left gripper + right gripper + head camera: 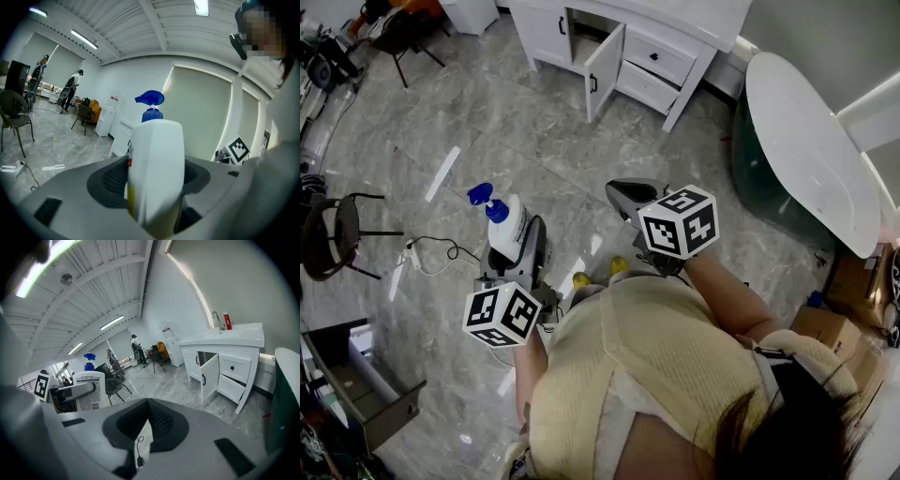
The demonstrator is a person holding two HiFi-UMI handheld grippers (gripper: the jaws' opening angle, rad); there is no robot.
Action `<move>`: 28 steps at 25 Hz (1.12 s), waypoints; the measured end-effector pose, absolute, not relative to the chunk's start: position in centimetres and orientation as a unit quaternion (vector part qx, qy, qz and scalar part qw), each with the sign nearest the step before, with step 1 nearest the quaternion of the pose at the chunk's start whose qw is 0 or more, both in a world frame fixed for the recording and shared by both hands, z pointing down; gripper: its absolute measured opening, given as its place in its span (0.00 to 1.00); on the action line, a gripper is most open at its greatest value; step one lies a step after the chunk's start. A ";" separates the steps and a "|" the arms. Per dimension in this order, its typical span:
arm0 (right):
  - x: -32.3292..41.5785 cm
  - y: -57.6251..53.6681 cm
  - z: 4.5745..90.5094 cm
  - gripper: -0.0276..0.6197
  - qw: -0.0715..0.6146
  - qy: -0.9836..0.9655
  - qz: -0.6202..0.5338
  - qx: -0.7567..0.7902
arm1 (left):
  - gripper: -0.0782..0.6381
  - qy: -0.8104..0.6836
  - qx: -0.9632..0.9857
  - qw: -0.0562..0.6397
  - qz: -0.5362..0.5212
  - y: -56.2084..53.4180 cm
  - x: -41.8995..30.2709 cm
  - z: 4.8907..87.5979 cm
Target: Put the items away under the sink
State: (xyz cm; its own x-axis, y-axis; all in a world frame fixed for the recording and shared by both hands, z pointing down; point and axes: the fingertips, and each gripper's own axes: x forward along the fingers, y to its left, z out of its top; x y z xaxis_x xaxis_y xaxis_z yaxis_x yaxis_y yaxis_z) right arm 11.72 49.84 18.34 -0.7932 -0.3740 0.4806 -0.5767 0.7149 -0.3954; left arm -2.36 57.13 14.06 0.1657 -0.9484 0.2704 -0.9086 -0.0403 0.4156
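A white pump bottle (508, 228) with a blue pump head stands upright between the jaws of my left gripper (523, 242), which is shut on it. In the left gripper view the bottle (157, 140) fills the gap of the left gripper (152, 183), pads against both its sides. My right gripper (624, 193) is held at the right, shut and empty; its jaws meet in the right gripper view (149, 405). The bottle (89, 391) also shows there at the left. The white sink cabinet (649, 45) stands ahead, its door (605, 69) swung open.
A white bathtub (806, 141) lies at the right. On the grey tile floor a black chair (336, 234) and a white cable (431, 253) sit at the left. A dark open drawer unit (370, 394) is at the bottom left, cardboard boxes (831, 328) at the right.
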 end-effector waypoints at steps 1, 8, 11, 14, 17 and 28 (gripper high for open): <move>11.8 49.6 18.5 0.08 0.187 -0.907 0.272 0.262 | 0.54 -0.644 0.720 0.254 -0.039 56.9 -2.2 14.2; 13.0 47.9 19.3 0.08 0.186 -0.904 0.284 0.262 | 0.54 -0.641 0.721 0.261 -0.034 55.1 -0.6 14.7; 13.4 47.2 19.3 0.08 0.179 -0.903 0.293 0.259 | 0.54 -0.641 0.721 0.261 -0.032 54.4 0.0 14.8; 13.8 46.7 19.4 0.08 0.176 -0.905 0.294 0.251 | 0.54 -0.642 0.722 0.256 -0.030 53.9 0.6 14.7; 14.0 46.3 19.7 0.08 0.182 -0.906 0.291 0.248 | 0.54 -0.643 0.722 0.254 -0.030 53.5 0.9 14.7; 10.9 43.8 19.2 0.08 0.182 -0.911 0.277 0.246 | 0.54 -0.625 0.736 0.257 -0.032 49.7 -1.6 15.1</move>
State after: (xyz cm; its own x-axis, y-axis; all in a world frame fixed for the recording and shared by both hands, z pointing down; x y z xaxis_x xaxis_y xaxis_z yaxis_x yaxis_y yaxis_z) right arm 10.86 43.79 19.17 -0.8125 -0.3481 0.4677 -0.5495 0.7251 -0.4150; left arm -1.57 49.71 15.15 0.2166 -0.9368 0.2747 -0.9041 -0.0863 0.4186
